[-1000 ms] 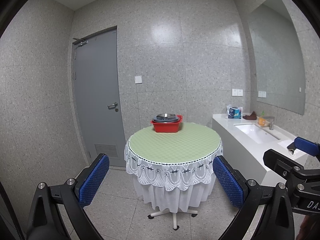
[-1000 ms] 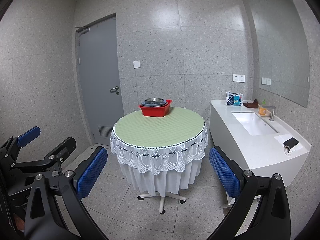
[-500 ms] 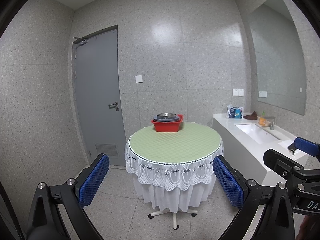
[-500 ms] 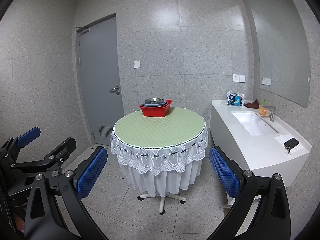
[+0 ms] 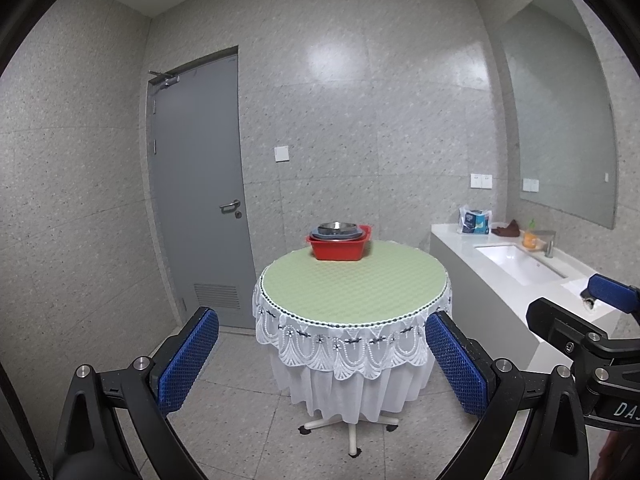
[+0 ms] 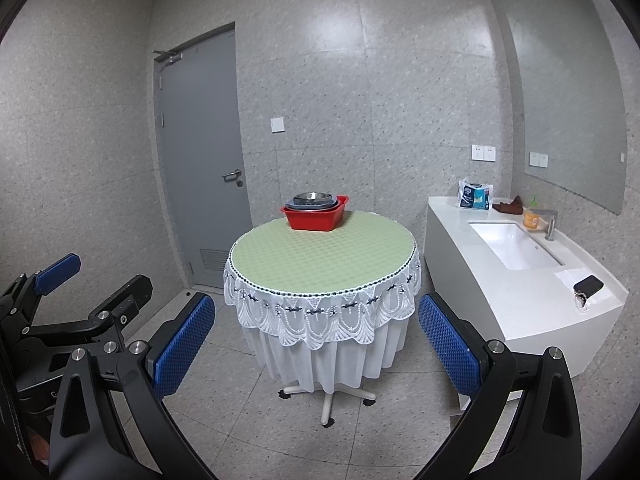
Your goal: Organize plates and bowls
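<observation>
A red plastic basin [image 5: 340, 246] [image 6: 315, 216] stands at the far edge of a round table [image 5: 354, 284] [image 6: 324, 258] with a green top and white lace cloth. Stacked in the basin are grey plates and a steel bowl [image 5: 337, 227] [image 6: 313, 197]. My left gripper [image 5: 322, 354] is open and empty, well short of the table. My right gripper [image 6: 316, 344] is open and empty too, also away from the table. In the left wrist view the right gripper's body [image 5: 592, 328] shows at the right edge; in the right wrist view the left gripper's body [image 6: 72, 312] shows at the left.
A white counter [image 6: 516, 280] with a sink [image 6: 514, 244] and tap runs along the right wall, carrying a tissue pack [image 6: 475, 196], a brown cloth, an orange bottle and a dark object near its front end. A grey door [image 5: 200, 188] is shut at the back left. Tiled floor surrounds the table.
</observation>
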Available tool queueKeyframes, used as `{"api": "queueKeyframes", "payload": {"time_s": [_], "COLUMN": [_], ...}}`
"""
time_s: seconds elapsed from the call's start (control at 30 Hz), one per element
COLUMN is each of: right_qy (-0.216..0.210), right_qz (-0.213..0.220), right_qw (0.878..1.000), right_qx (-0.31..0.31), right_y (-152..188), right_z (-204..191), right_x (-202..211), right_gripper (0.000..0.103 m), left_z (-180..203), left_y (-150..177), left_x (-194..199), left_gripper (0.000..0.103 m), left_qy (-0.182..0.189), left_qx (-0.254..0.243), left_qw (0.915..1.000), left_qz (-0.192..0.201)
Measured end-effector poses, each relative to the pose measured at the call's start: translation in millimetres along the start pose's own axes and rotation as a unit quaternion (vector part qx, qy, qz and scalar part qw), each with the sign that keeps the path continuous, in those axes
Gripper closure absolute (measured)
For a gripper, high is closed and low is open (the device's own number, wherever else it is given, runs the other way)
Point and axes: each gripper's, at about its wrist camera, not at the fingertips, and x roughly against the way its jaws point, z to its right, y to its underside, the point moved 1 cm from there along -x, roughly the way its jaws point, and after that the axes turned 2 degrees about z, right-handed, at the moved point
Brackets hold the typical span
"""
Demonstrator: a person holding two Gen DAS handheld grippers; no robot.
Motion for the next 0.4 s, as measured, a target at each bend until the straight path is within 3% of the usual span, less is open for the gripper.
{"api": "queueKeyframes", "payload": {"time_s": [0.4], "right_qy": [-0.004], "right_qz": [-0.007], "right_qw": [1.000], "right_qx": [-0.005], "right_y": [0], "right_z": [12], "right_x": [-13], "right_gripper": [0.000], "left_z": [15], "left_y": [-7], "left_x": [-20], "left_gripper": [0.001], "left_qy": [-0.002], "left_qx": [-0.006], "left_qw": [1.0000], "left_qz": [-0.006]}}
